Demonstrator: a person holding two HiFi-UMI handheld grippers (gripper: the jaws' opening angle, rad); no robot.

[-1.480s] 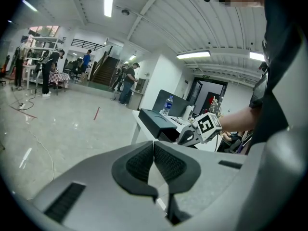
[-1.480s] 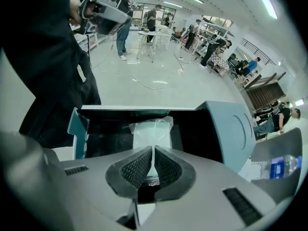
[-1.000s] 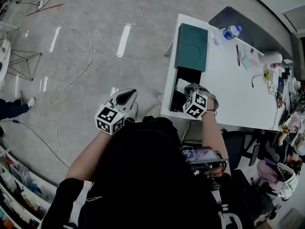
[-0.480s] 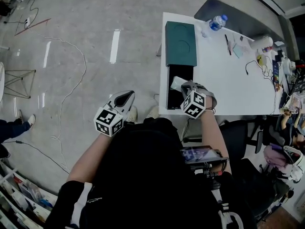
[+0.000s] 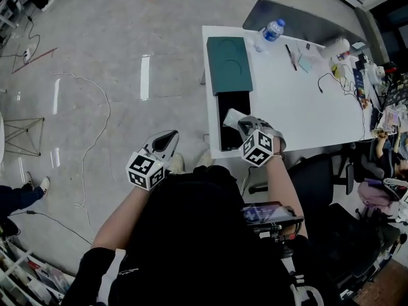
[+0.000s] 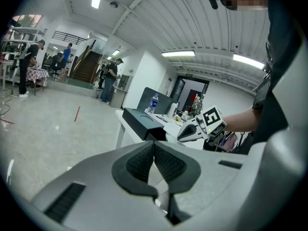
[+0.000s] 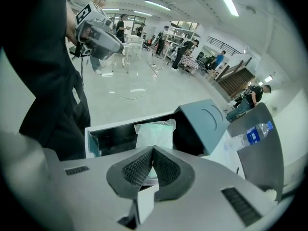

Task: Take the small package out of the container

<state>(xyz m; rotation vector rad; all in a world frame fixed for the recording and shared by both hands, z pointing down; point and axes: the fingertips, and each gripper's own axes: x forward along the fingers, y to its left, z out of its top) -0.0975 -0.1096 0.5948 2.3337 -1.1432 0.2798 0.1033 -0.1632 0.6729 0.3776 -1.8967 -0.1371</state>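
Observation:
A dark open container lies on the white table, and its teal lid rests over the far half. My right gripper hangs over the open near half, shut on the small package. That package is a clear bag with pale green contents. In the right gripper view the package runs out from between the closed pads of the right gripper, above the container's black inside. My left gripper is shut and holds nothing, out over the floor to the left of the table.
A water bottle stands at the table's far edge, with pens, cables and small items to the right. A black office chair stands by the near right side of the table. A white cable winds across the floor. People stand far off.
The head view has swung, so the table now sits further left and higher. The right gripper stays shut on the package over the container's open end. The left gripper has barely moved.

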